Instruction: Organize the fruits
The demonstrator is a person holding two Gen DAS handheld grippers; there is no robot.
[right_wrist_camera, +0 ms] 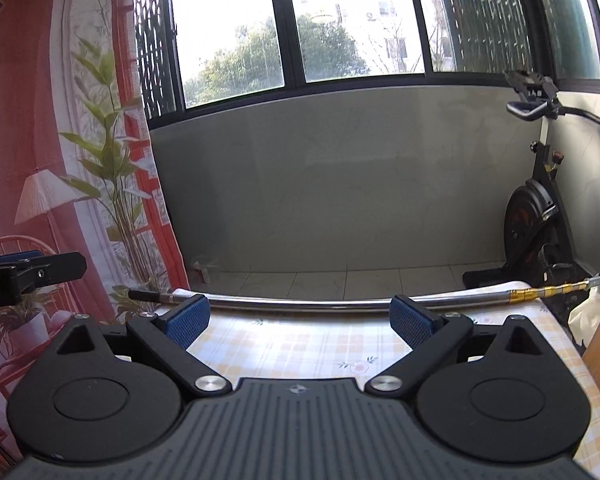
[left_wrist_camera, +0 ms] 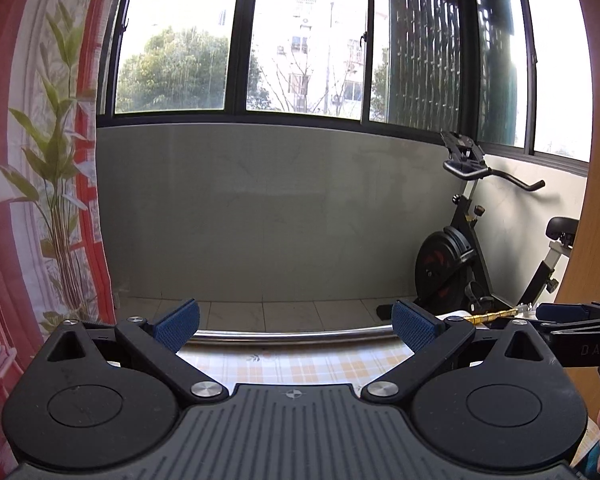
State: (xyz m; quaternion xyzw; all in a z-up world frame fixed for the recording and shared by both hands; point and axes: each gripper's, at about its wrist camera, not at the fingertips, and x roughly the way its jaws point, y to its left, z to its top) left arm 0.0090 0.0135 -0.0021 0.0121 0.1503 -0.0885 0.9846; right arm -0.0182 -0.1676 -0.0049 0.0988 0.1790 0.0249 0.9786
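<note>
Standing here, I can see no fruit anywhere in either view, so the one relation that matters for the coming move cannot be read: which way the fruit lies from either gripper, and which hand is nearer to it, I cannot tell. Both are held level and look out over the far edge of the surface (right_wrist_camera: 312,344), which wears a yellow checked cloth with small flowers, toward the grey wall and the windows. The left gripper (left_wrist_camera: 296,326) is spread wide with nothing between its blue pads (left_wrist_camera: 178,324); the right gripper (right_wrist_camera: 300,322) is spread just as wide and equally empty. They sit side by side, the right one showing at about 3 o'clock in the left view and the left one at about 9 o'clock in the right view. The only thing lying ahead of them is a metal rod (right_wrist_camera: 300,304), stretched crosswise from 9 to 3 o'clock along the far edge at 12 o'clock, with a brass-coloured end toward the right. An exercise bike (left_wrist_camera: 472,240) stands on the floor beyond at 2 o'clock, and a curtain printed with plants (right_wrist_camera: 100,140) hangs at 10 o'clock. My guess is that the fruit sits below or nearer than these cameras reach, so both would need to tip down before any reach can be chosen.
</note>
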